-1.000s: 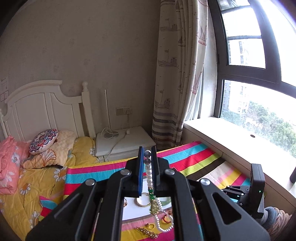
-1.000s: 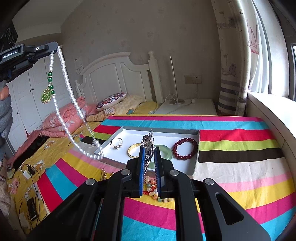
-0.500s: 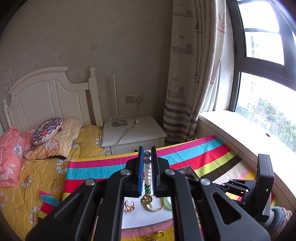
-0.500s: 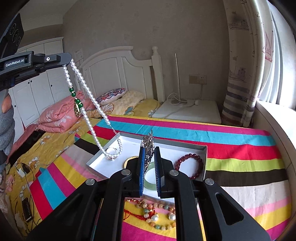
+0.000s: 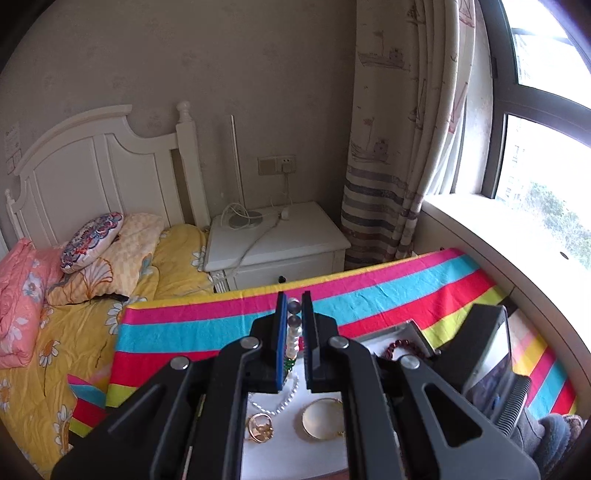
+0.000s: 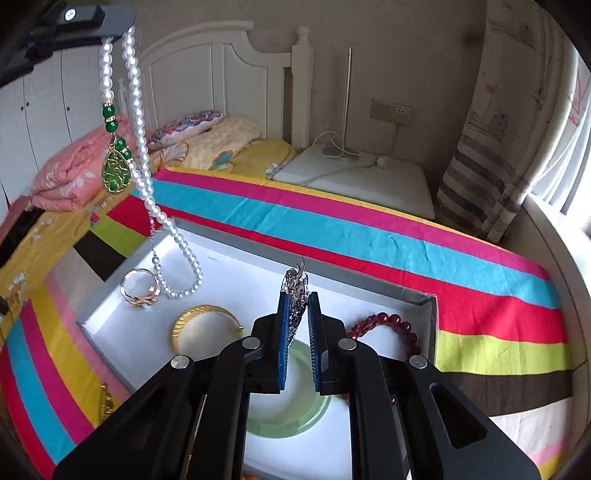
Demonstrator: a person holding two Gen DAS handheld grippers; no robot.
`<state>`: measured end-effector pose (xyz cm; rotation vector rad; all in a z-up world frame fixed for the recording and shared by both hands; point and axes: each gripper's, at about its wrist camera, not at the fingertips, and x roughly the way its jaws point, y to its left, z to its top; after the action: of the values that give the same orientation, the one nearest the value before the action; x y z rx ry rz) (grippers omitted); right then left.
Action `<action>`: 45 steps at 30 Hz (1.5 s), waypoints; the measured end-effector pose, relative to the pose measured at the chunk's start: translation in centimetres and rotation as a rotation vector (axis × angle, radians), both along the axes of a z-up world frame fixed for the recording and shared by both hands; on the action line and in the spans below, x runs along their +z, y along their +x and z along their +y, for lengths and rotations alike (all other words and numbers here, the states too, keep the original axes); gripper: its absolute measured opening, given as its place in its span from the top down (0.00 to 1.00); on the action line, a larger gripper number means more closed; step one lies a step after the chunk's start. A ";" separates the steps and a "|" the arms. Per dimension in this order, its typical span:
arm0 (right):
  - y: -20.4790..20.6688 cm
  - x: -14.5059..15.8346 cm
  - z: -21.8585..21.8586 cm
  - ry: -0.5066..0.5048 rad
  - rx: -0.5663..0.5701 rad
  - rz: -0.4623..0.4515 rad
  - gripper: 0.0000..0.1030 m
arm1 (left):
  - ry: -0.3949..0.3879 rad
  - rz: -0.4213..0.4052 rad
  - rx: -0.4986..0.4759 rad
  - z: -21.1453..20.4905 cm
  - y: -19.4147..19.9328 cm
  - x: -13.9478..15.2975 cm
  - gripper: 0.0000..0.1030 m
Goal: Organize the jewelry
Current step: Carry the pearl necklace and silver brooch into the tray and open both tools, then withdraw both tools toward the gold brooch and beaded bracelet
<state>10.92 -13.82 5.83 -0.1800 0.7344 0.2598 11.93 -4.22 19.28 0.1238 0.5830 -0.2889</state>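
My left gripper (image 5: 294, 301) is shut on a pearl necklace (image 5: 292, 332) with a green pendant (image 6: 116, 171). The necklace (image 6: 142, 162) hangs from it over the white tray (image 6: 236, 258), its lower loop resting on the tray floor beside a gold ring (image 6: 139, 288). The left gripper also shows at the top left of the right wrist view (image 6: 77, 20). My right gripper (image 6: 297, 299) is shut on a silver brooch (image 6: 295, 295), held above the tray. In the tray lie a gold bangle (image 6: 201, 325), a green jade bangle (image 6: 295, 406) and a red bead bracelet (image 6: 384, 328).
The tray sits on a striped cloth (image 6: 369, 240) over the bed. A gold piece (image 6: 105, 400) lies on the cloth left of the tray. A white nightstand (image 5: 273, 240), headboard (image 5: 96, 173), pillows (image 5: 92, 236), curtain (image 5: 399, 129) and window sill (image 5: 498, 229) stand behind.
My left gripper has carried the necklace over the tray and lowered it, so its loop now rests on the tray floor. My right gripper has moved in over the tray with the brooch.
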 end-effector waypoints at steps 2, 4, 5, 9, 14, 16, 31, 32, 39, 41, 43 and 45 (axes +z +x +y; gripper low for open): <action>0.9 -1.0 0.7 -0.083 -0.003 0.007 0.89 | 0.023 0.047 -0.027 -0.9 0.2 -2.3 0.93; 1.6 -2.0 1.3 -0.145 0.007 0.037 0.89 | 0.044 0.088 -0.038 -1.5 0.3 -4.6 0.90; 1.7 -2.4 1.5 -0.162 0.020 0.051 0.89 | 0.046 0.109 -0.031 -1.6 0.4 -5.6 0.86; 1.2 -2.6 1.0 -0.100 0.055 0.077 0.77 | -0.006 0.124 0.018 0.2 0.3 -7.4 0.40; -0.6 -0.4 -2.2 0.104 0.055 0.064 0.63 | -0.049 0.102 0.086 3.7 -1.3 -7.2 0.28; -1.8 0.9 -4.0 0.168 0.051 0.040 0.63 | -0.069 0.075 0.115 5.3 -2.8 -6.9 0.19; -13.5 -0.7 -12.2 0.393 -0.065 0.010 0.59 | -0.214 0.206 0.233 10.4 -14.2 -14.5 0.02; -14.0 -1.3 -12.0 0.392 -0.058 0.027 0.59 | -0.217 0.222 0.229 10.4 -14.4 -15.1 0.02; -15.0 -3.3 -7.9 0.218 0.029 0.084 0.59 | -0.271 0.269 0.223 10.9 -14.4 -17.2 0.02; -15.0 -3.6 -6.2 0.141 0.072 0.081 0.59 | -0.301 0.279 0.213 11.1 -14.3 -17.4 0.02; -15.0 -3.8 -4.8 0.076 0.119 0.078 0.60 | -0.327 0.298 0.210 11.2 -13.9 -17.7 0.02; -14.9 -3.9 -3.8 0.027 0.146 0.062 0.60 | -0.335 0.301 0.207 11.3 -13.9 -17.8 0.02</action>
<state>-4.00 -17.65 1.91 -0.2013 0.7801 0.4153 -1.95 7.05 1.52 -0.3074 0.8307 -0.2013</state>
